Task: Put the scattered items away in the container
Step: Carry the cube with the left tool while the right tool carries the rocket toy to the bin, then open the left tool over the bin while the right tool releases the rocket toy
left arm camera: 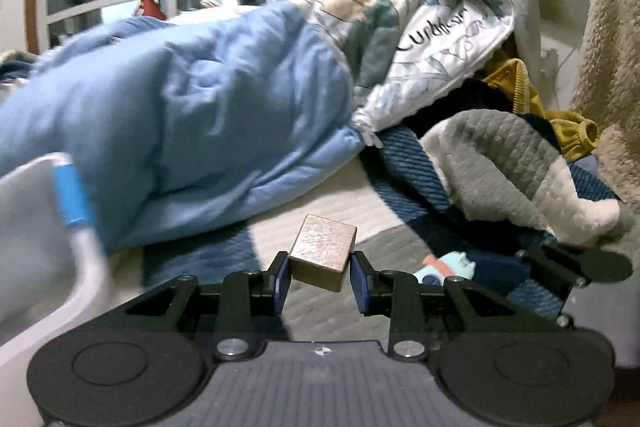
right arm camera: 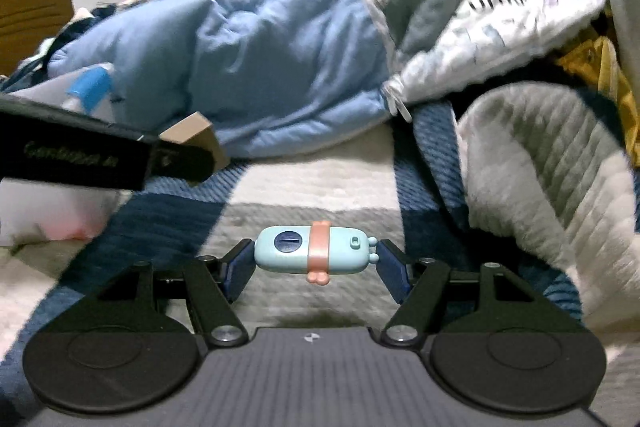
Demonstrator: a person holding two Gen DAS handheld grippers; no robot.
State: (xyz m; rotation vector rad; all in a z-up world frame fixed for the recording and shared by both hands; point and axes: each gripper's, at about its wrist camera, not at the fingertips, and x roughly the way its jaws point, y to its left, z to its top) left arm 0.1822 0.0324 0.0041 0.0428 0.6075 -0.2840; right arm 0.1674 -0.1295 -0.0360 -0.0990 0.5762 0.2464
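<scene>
My left gripper (left arm camera: 320,269) is shut on a small wooden block (left arm camera: 323,251) and holds it tilted above the bed. The block and that gripper also show at the left of the right wrist view (right arm camera: 192,139). My right gripper (right arm camera: 316,259) is shut on a light blue toy (right arm camera: 312,254) with a pink band, held crosswise between the pads. The same toy shows in the left wrist view (left arm camera: 444,267) at lower right. A white container (left arm camera: 36,227) with a blue handle piece sits at the left edge, and shows blurred in the right wrist view (right arm camera: 86,87).
A blue quilt (left arm camera: 180,115) is heaped across the bed behind both grippers. A grey and white fleece blanket (left arm camera: 516,167) and mustard clothing (left arm camera: 568,131) lie at the right. The blue and white checked bedspread (right arm camera: 312,183) lies below. A window stands at the back.
</scene>
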